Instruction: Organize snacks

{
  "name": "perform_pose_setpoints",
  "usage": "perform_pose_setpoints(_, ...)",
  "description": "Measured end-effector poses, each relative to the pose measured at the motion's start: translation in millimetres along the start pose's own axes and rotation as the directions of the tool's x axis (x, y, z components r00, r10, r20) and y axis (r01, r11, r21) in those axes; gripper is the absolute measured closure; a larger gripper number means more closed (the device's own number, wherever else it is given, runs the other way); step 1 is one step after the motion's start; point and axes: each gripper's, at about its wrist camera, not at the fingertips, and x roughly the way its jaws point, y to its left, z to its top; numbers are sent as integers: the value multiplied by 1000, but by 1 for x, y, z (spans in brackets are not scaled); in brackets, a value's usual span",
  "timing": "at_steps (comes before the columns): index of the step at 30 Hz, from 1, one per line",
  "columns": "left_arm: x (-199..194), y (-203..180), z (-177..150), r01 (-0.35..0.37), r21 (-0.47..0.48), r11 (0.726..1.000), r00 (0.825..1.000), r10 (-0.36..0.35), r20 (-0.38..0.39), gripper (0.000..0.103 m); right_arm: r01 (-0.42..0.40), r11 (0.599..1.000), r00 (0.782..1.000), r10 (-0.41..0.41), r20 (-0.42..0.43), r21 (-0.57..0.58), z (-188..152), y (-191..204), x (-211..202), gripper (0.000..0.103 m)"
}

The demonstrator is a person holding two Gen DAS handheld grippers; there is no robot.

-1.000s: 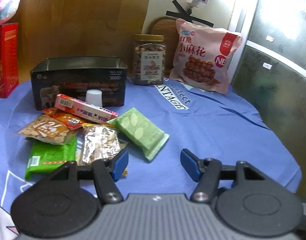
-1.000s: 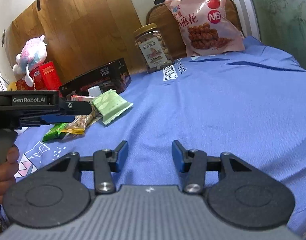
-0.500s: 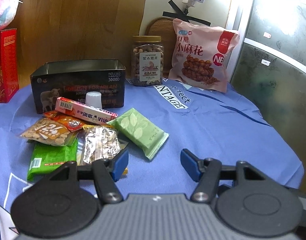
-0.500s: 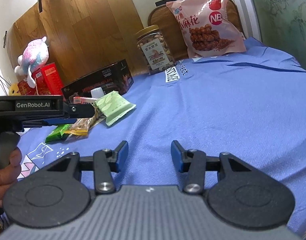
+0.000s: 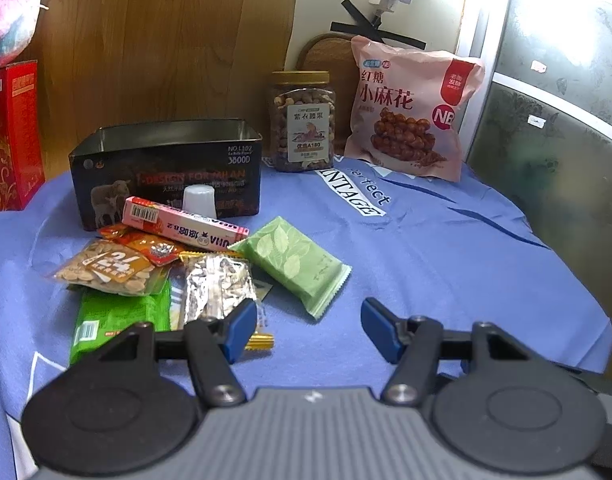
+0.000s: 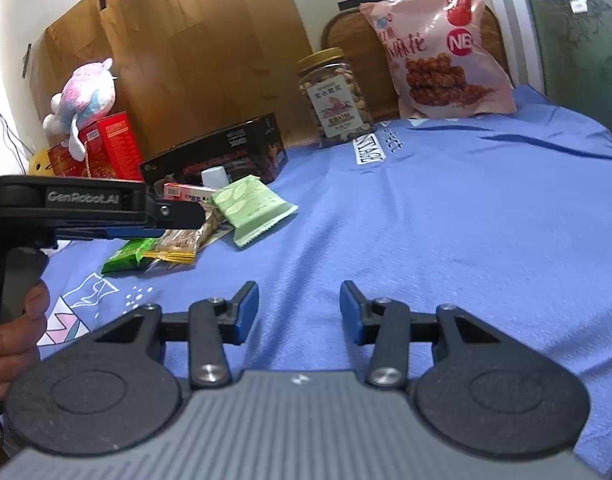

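Not much has shifted since a second ago except our right tongs (image 6: 299,312) closing a bit on nothing, while the left tongs (image 5: 303,330) hang half-open and empty over the snack packets (image 5: 209,264) piled on the bench (image 5: 446,272) before the empty tin (image 5: 169,168), so basically everything's left.
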Motion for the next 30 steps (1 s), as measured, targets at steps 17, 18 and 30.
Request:
perform_pose_setpoints(17,4,24,-7,-4,-4,1000,999,4,-44,44,-17,999,999,16,-32,-35,1,16,11,73)
perform_pose_setpoints(18,4,26,-9,-2,-3,1000,999,2,-50,44,-19,999,999,18,-37,-37,1,16,13,74)
perform_pose_setpoints(30,-14,63,-3,-29,-74,997,999,30,11,44,-6,1000,999,5,-40,-16,7,21,21,75)
